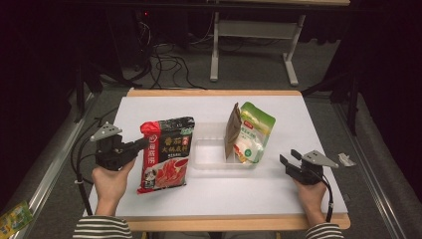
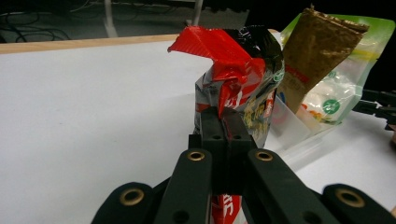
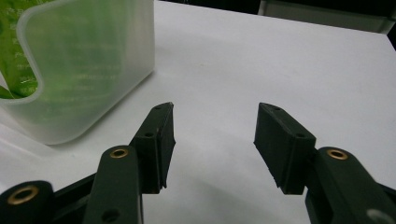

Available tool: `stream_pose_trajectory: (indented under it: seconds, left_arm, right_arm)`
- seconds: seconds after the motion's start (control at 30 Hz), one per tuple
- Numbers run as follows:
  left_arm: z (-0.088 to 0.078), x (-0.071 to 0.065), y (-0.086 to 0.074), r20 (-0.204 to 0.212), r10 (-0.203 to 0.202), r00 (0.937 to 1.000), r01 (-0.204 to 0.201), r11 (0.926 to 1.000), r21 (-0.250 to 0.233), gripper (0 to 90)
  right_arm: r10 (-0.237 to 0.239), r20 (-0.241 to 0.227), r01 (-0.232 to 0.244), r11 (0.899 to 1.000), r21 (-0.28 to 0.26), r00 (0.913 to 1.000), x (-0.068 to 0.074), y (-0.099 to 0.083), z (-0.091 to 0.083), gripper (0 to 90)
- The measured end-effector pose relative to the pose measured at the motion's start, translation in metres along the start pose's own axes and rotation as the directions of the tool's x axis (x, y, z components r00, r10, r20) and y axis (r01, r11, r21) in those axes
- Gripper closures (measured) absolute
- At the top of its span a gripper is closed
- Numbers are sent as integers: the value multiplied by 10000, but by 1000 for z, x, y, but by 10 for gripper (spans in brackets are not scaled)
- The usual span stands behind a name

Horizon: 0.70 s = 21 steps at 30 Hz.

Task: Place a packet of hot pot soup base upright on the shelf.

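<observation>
While the left gripper [image 1: 141, 144] is clenched on the left edge of the red-and-black hotpot sauce pouch [image 1: 166, 153] near the desk's left side, and the right gripper [image 1: 287, 162] waits released, lift steadily, keeping the pouch upright toward the clear tray [image 1: 211, 154] mid-desk.

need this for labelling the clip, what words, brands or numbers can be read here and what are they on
"番茄": large characters on the red and black pouch, readable in the high view.
Further large characters below them on that pouch: blurred, not surely readable.
Small print low on the same pouch: too small.
Print on the green and white pouch: too small.
Red strip on the brown packet: blurred.
Clear plastic tray: no text seen.
</observation>
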<state>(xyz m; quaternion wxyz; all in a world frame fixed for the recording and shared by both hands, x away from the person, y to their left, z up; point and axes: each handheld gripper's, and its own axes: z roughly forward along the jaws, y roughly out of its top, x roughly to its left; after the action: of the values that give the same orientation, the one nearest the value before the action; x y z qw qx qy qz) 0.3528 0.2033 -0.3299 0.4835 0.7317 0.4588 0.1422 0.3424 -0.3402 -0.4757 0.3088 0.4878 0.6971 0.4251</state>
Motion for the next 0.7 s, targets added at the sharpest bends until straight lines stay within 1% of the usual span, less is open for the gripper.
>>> stream_pose_trajectory:
  seconds: [0.1, 0.2, 0.33, 0.43, 0.7]
  left_arm:
    - [-1, -3, 1, 81, 53, 10000, -53, 10000, -45, 900]
    - [-3, -5, 2, 258, -39, 9997, 42, 9999, -120, 900]
    - [-4, -7, 3, 403, -42, 9992, 52, 9997, -241, 900]
    - [-4, -9, 4, 464, 21, 9989, -9, 9996, -268, 900]
    - [-2, -15, 8, 800, -24, 9968, 55, 9992, -391, 900]
  right_arm:
    - [13, 10, -13, 10000, -4, 10000, 0, 0, 0, 480]
    - [-19, 2, 19, 10000, -23, 10000, 0, 0, 0, 480]
    - [-47, 2, 47, 10000, -39, 10000, -1, 0, 0, 479]
    - [-32, 0, 32, 10000, -28, 10000, -1, 0, 0, 479]
    - [-2, 0, 2, 10000, -20, 10000, 0, 0, 0, 478]
